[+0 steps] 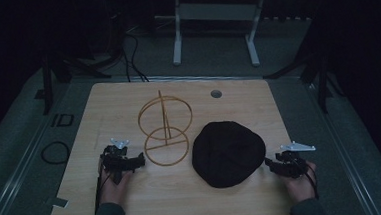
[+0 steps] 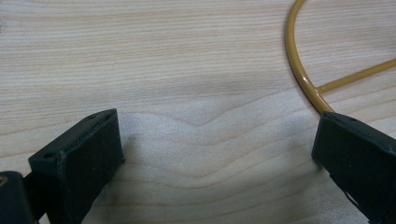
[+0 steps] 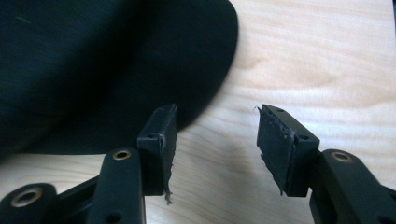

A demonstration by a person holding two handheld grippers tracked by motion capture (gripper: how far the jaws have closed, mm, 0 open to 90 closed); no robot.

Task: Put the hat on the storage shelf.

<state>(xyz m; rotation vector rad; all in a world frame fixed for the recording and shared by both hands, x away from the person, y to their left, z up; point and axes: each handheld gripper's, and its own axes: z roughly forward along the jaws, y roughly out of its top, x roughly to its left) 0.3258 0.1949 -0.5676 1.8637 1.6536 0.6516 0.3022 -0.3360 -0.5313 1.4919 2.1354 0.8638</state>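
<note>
we see right tongs (image 3: 212,140) half-open, empty, beside black cap (image 1: 228,153) | cap cut off in right gripper view | left tongs (image 2: 212,154) wide by wire stand (image 1: 165,129)

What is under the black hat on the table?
The black hat lies flat on the wooden table, bare wood showing around its edge. Whatever is beneath it is covered. The wire stand stands beside it, apart.

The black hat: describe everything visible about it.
The black hat is a soft, round, cloth-like cap with faint seams across its crown. It lies flat on the wooden table, right of the yellow wire stand and apart from it. The right hand-held gripper sits at its right edge, jaws open, one jaw by the brim; touch is unclear.
</note>
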